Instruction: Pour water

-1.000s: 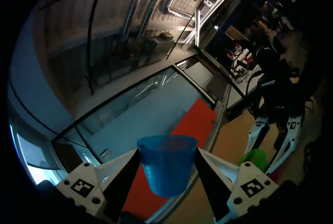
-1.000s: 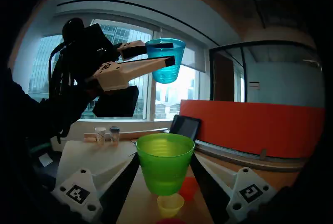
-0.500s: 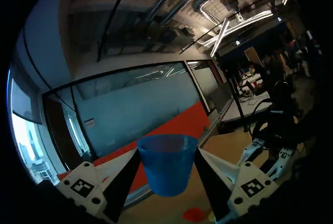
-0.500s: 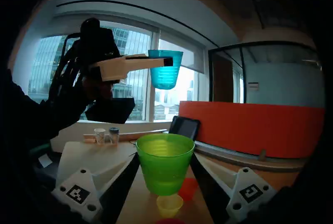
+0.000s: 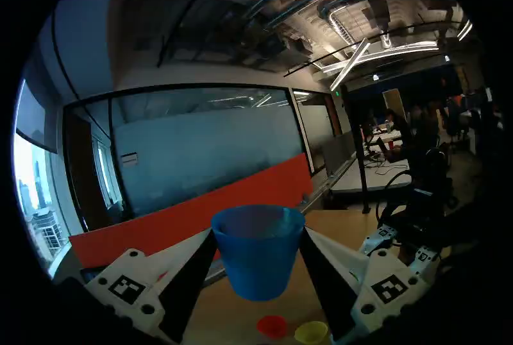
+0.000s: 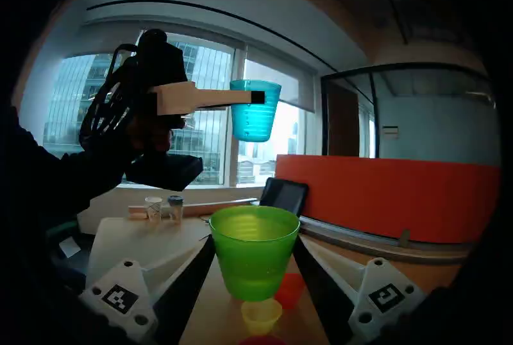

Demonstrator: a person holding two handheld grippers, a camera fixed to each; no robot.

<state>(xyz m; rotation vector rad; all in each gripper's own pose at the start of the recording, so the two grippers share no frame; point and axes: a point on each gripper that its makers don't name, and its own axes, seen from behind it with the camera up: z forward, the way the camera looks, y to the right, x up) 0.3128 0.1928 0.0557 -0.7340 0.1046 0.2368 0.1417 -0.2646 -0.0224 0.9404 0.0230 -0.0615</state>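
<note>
Blue cup (image 6: pixel 255 111) rides high in the air, clamped between the two fingers of the left gripper (image 5: pixel 257 233), which presses on it from either side just below the rim. From the right gripper view the cup stands upright against the bright window (image 6: pixel 77 108), and a dark-sleeved hand (image 6: pixel 138 133) grasps the tool behind it.

Lower down and nearer the table, the green cup (image 6: pixel 255 252) sits upright in the right gripper (image 6: pixel 254 242), both fingers squeezing its sides. The blue cup hangs well above the green one and farther off; the two do not touch. Whether either cup holds water cannot be told from here.

On the pale wooden table (image 6: pixel 211 319), beneath the green cup, stand a small yellow cup (image 6: pixel 261 316) and, just beside it, a small red cup (image 6: pixel 290 290). A long orange partition (image 6: pixel 410 197) runs along the table's far edge under a glass wall, and a dark tablet (image 6: pixel 285 196) leans near its left end. Two little cups (image 6: pixel 164 208) stand side by side on the ledge under the window. In the left gripper view, desks and seated people fill the dim office beyond the table.
</note>
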